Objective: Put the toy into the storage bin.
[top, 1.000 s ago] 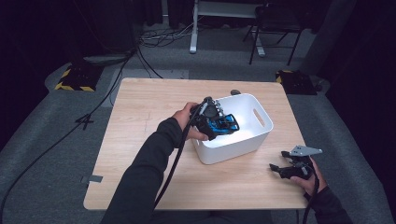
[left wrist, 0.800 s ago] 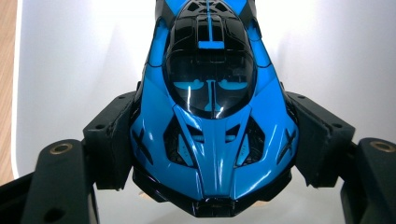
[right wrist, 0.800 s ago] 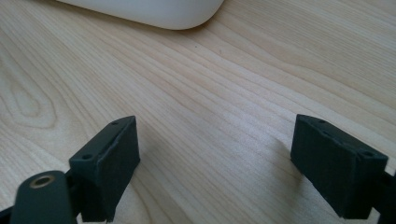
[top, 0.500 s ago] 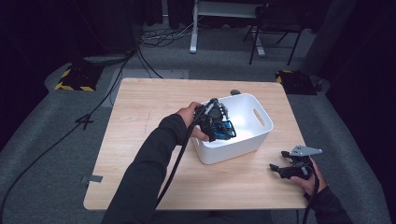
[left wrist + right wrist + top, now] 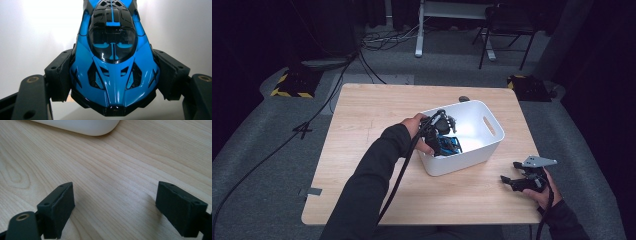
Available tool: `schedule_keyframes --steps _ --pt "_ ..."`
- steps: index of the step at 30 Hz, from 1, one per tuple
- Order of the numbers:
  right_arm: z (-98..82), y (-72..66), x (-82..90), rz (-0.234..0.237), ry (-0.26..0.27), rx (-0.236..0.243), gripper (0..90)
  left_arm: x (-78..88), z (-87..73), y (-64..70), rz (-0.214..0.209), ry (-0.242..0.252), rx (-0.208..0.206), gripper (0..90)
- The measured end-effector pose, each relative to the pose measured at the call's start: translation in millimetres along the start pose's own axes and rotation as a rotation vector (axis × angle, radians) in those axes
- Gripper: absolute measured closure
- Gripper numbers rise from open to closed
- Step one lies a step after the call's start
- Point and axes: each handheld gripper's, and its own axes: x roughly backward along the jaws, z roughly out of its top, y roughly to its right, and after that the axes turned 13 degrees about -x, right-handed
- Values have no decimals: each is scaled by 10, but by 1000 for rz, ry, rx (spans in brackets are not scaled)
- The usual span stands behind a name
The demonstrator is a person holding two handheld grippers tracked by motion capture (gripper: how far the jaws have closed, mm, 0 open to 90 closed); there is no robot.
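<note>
While my left gripper [image 5: 113,85] has its two black pads [image 5: 60,75] pressed against the flanks of one blue and black toy car [image 5: 113,62], the nose of that car points back at me between them in the left gripper view, and pale white wall lies behind it. From the high view, that gripper [image 5: 443,131] sits inside the one white bin [image 5: 484,145], at its near left corner, with the car [image 5: 449,145] low in the bin and my left hand [image 5: 417,131] at the rim.

My right gripper [image 5: 116,202] holds nothing: its two pads [image 5: 58,206] stand wide apart over bare wood, and a rounded corner of the bin [image 5: 87,126] shows beyond them. In the high view it [image 5: 516,181] rests near the right front corner of the one wooden table [image 5: 362,125], well apart from the bin, with my right hand [image 5: 544,192] behind it. One cable [image 5: 404,167] trails from the left gripper along my sleeve.
</note>
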Motion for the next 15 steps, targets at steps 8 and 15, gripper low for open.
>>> schedule_keyframes --steps 8,15 --pt "0 -1 0 0 0 -1 155 -25 0 36 -15 -4 11 257" --pt "0 0 0 0 0 0 155 3 -25 34 -16 26 27 251"
